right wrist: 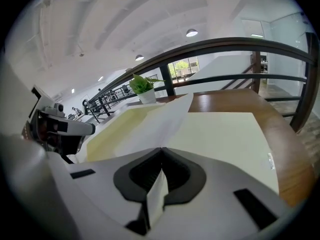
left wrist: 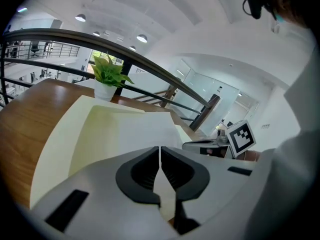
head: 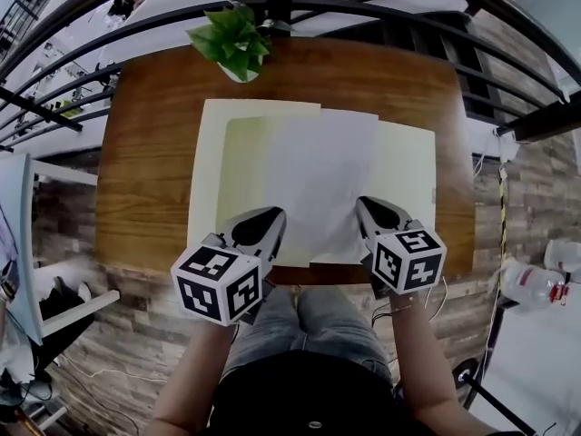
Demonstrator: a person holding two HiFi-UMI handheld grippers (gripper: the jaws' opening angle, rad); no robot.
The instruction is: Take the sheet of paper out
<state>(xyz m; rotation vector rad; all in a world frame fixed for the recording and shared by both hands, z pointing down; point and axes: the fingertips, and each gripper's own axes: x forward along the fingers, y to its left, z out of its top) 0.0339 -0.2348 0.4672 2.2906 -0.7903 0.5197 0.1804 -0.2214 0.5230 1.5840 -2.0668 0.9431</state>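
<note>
A pale yellow folder (head: 408, 180) lies open on the wooden table (head: 145, 153), with a white sheet of paper (head: 318, 180) on its middle. My right gripper (head: 368, 205) is at the sheet's near right corner. In the right gripper view it (right wrist: 161, 151) is shut on the white sheet (right wrist: 155, 124), which rises in a fold beyond the jaws. My left gripper (head: 270, 214) is at the near edge, left of the sheet. In the left gripper view it (left wrist: 160, 149) is shut on a thin cream edge, apparently the folder (left wrist: 60, 134).
A potted green plant (head: 234, 42) stands at the table's far edge. A black curved railing (head: 381, 12) runs behind and around the table. The person's legs (head: 300, 325) are under the near edge. A plastic bottle (head: 531, 284) lies on the floor at right.
</note>
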